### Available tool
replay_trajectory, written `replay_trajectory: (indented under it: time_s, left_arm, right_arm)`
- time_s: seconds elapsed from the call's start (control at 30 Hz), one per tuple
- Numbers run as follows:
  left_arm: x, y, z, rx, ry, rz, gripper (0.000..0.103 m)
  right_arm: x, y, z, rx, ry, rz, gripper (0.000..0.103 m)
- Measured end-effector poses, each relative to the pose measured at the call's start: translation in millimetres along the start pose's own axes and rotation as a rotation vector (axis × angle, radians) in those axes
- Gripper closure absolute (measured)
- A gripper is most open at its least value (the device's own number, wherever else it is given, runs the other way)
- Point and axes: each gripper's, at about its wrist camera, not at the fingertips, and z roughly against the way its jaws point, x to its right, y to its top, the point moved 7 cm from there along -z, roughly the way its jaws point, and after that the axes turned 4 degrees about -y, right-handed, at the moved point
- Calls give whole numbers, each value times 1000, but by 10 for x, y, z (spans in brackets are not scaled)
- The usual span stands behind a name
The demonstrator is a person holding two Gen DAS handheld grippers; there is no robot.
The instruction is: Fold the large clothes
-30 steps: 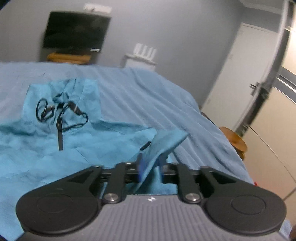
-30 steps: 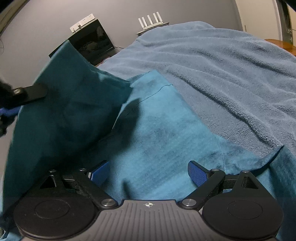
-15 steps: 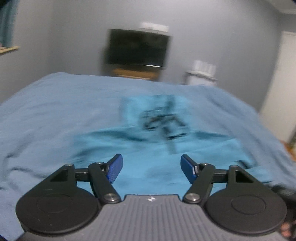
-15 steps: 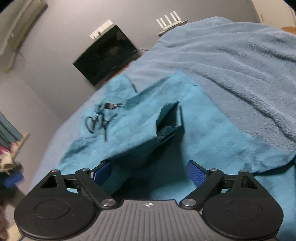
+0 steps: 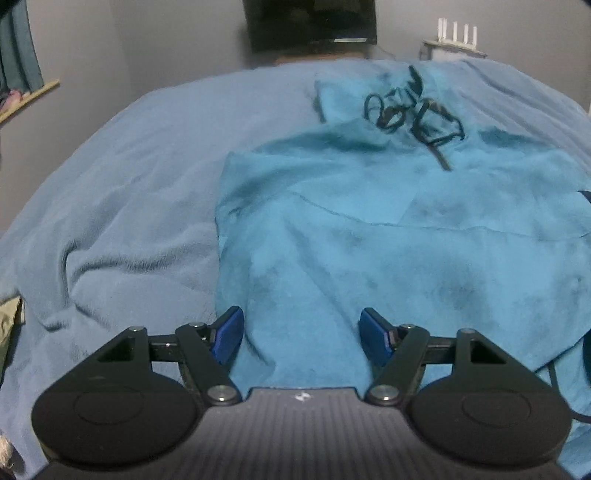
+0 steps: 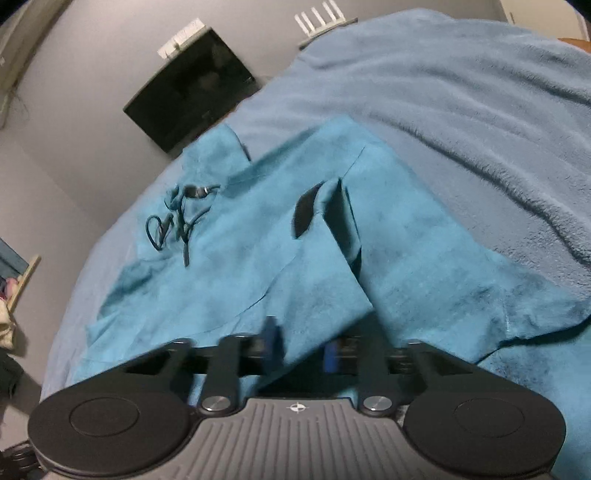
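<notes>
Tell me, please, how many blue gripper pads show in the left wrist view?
2: one pad over the left edge of the teal garment, the other pad to its right above the cloth. Nothing is pinched between them; no others show here.

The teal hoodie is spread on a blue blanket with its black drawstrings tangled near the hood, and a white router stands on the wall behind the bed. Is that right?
Nearly. The teal hoodie does lie on the blue blanket with its black drawstrings tangled near the hood, but what hangs on the wall is a dark television; the white router stands on a shelf beside it. The left wrist view shows this.
</notes>
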Motion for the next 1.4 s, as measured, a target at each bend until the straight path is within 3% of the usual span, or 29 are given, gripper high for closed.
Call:
replay_trajectory:
  time_s: [0.03,0.13,0.2,0.27,0.37,0.47,0.57,0.63,0.7,0.77,0.83,0.97,1.07,1.13,1.23,1.3,1.4]
  left_arm:
    - [4,23,-44,11,-11,8,35]
    - [-44,40,120,57,-70,55,35]
    - [-56,36,126,54,-75,61,35]
    - [-25,40,136,31,-72,47,35]
    - [45,-13,49,-21,-50,4,35]
    - [103,-53,-55,-63,-28,-31,35]
    - [121,-81,-87,-76,-13,-49,34]
    - [124,-95,-94,-78,-7,-55,34]
    - [123,-103,-83,-76,-5,-55,34]
    - [120,-104,-83,-76,-6,-52,34]
    - [122,-94,-95,-78,-7,-49,33]
    - [107,-111,-164,-93,-5,-37,29]
    - [98,-123,-200,-100,-3,-37,26]
    - [92,-130,-223,-103,-3,-33,23]
    - [64,-135,-261,-108,4,-18,15]
    - [32,-136,-277,-112,11,-6,12]
    - [-13,-126,-256,-102,10,17,10]
  right_arm:
    - [-43,39,50,40,7,25,93]
    - [-280,236,402,263,25,170,95]
    - [-345,337,559,359,14,234,95]
    - [-236,358,462,333,-55,230,95]
    - [63,294,67,132,-155,135,94]
    - [228,295,-59,67,-166,49,91]
    - [240,289,10,95,-196,43,76]
    - [267,323,120,156,-225,34,59]
    - [289,386,272,264,-261,29,52]
    - [221,413,446,362,-242,51,49]
    - [104,416,511,402,-212,122,49]
    - [-168,302,297,308,-147,290,51]
    - [-193,221,71,210,-154,334,52]
    - [-127,197,-114,127,-213,312,56]
    - [162,171,-310,28,-311,174,65]
    - [250,191,-312,24,-287,102,66]
    - [166,217,-298,70,-284,115,61]
